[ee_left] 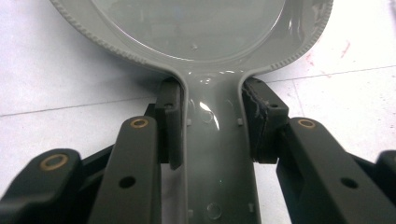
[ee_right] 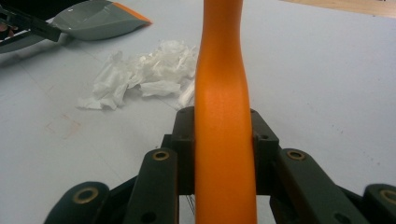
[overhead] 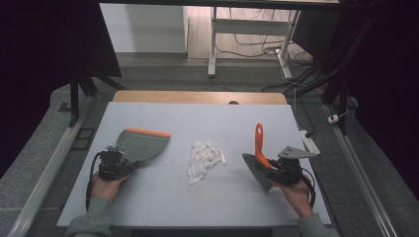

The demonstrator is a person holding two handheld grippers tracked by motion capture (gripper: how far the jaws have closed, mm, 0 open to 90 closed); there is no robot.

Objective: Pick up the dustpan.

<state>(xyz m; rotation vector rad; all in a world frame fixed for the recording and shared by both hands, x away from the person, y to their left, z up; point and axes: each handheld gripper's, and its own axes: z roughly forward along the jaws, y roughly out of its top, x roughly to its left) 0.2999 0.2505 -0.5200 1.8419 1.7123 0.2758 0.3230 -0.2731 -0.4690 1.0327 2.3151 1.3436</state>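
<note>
My left tongs point(overhead: 129, 159) clamp the rigid dustpan point(overhead: 143, 142) handle, my right tongs point(overhead: 269, 165) the stiff brush point(overhead: 258, 163); the paper scraps point(overhead: 204, 159) look light.

Looking down and forward from above the bench point(overhead: 148, 197); riding close behind each gripper, looking along it; sharing the paper scraps point(overhead: 205, 159) with the right gripper view.
</note>
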